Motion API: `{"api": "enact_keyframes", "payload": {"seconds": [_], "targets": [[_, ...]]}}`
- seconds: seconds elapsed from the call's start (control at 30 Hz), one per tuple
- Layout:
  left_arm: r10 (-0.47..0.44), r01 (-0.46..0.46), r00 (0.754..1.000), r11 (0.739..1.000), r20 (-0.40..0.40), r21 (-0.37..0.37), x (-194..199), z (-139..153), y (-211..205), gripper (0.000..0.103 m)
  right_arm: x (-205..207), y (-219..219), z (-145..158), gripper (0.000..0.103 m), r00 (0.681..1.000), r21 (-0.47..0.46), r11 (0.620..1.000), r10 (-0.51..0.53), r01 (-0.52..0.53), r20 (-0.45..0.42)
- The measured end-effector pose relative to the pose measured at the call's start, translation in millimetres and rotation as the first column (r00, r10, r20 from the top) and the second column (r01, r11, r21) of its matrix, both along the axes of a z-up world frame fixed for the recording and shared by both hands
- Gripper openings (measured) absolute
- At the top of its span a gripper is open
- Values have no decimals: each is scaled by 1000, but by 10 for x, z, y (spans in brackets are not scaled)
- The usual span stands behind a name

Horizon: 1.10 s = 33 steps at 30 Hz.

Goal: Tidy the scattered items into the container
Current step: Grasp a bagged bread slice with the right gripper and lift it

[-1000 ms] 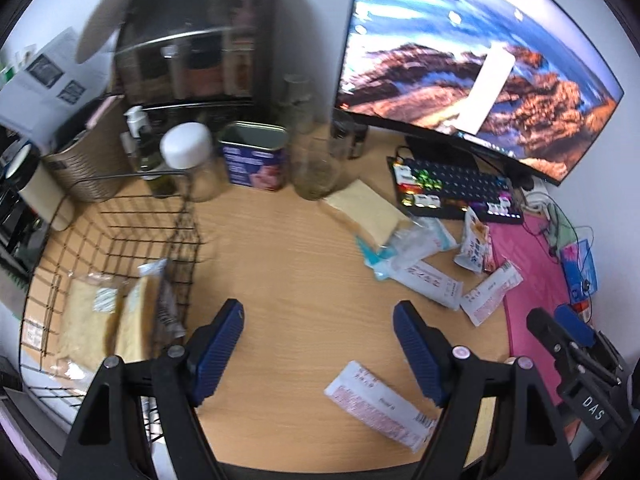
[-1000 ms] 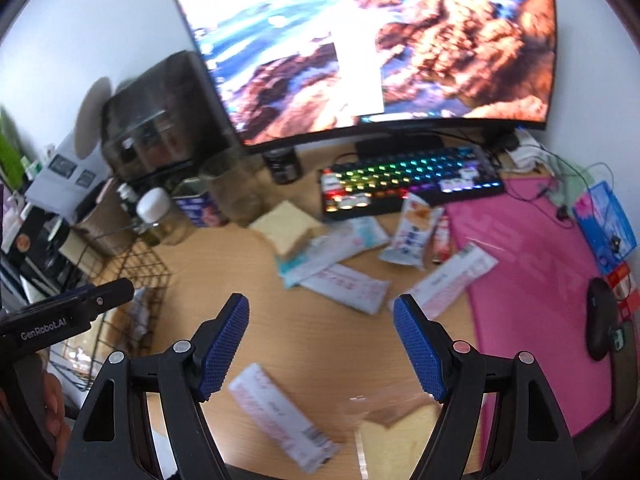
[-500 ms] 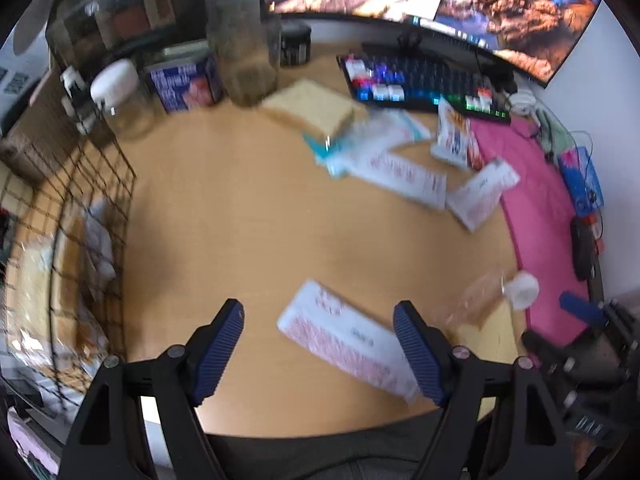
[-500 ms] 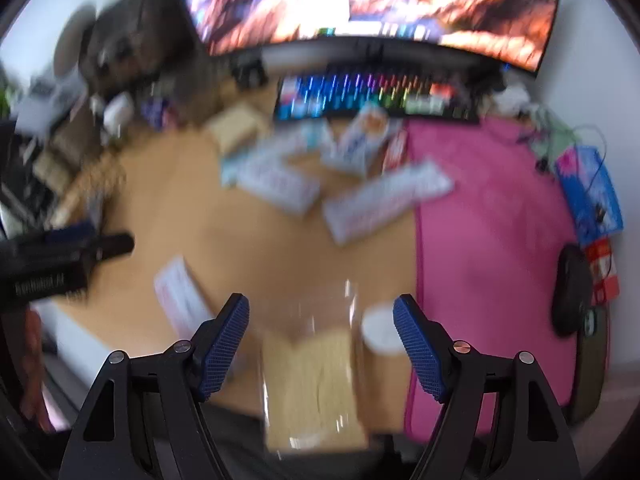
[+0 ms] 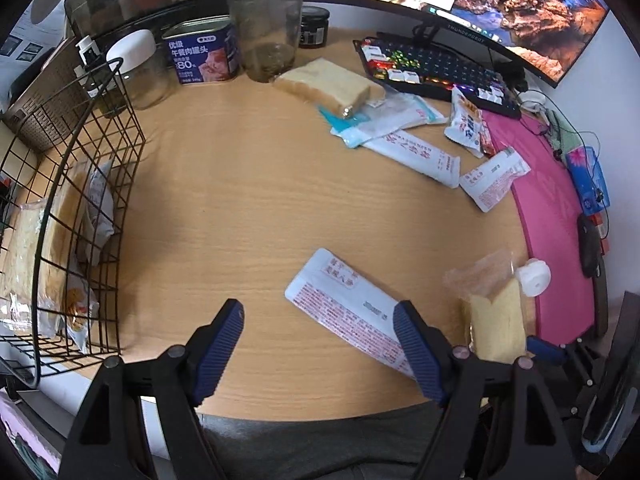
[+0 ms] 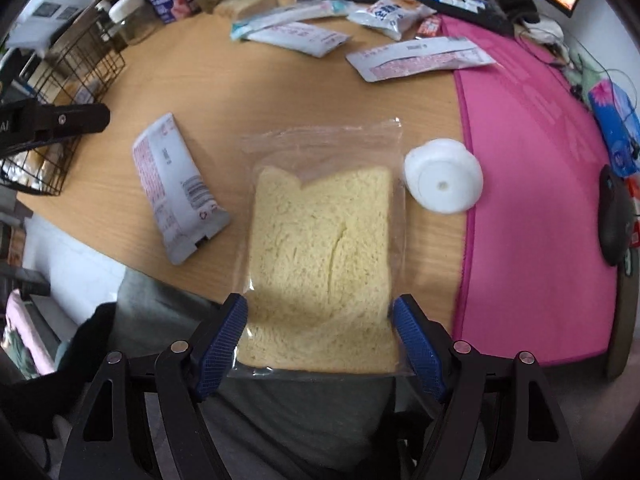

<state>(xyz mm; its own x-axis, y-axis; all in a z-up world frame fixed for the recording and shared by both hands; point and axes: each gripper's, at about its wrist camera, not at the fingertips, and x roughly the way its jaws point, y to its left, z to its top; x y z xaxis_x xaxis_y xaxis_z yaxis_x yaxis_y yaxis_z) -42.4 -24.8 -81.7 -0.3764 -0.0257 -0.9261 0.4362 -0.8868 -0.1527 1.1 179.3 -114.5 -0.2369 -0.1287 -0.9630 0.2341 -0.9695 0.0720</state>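
Observation:
A black wire basket [image 5: 64, 168] stands at the left of the wooden desk with wrapped bread and snack packs in it. My left gripper [image 5: 318, 312] hangs open over the desk's near edge; a white packet with red print [image 5: 344, 304] lies just under its right finger. My right gripper [image 6: 320, 302] points down, open, one finger on each side of a bagged bread slice [image 6: 320, 240] that overhangs the desk edge. The same white packet [image 6: 176, 188] lies to the left of that slice. More packets [image 5: 416, 152] and a wrapped bread block [image 5: 332, 86] lie further back.
A white round cap [image 6: 442, 184] sits right of the bread slice, at the edge of a pink mat [image 6: 540, 160]. A keyboard [image 5: 436, 68], monitor, blue tin [image 5: 204, 56], jars and a woven basket line the back. A mouse [image 6: 616, 220] rests far right.
Both grippers have sunk and tipped downward toward the desk's near edge. The right one has come down around the bagged bread slice; the left now hangs by the white packet.

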Motion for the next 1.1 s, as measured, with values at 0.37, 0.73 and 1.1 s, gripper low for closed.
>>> {"api": "enact_keyframes", "payload": {"seconds": [0.37,0.73,1.1], "targets": [[21,-22,999,1000,28,17,-92,-93,-248,80,-527,-218,10,77,999,-33,999,9,-10,-34],[0,-3,998,999,56,39,-87,-206,-225,80,-672,-294,-81,89,999,-30,998,-50,50,-16],[-9,6,998,999,68,41,-67,-248,-298,80,-727,-452,-188,100,997,71,997,-20,25,-74]]}}
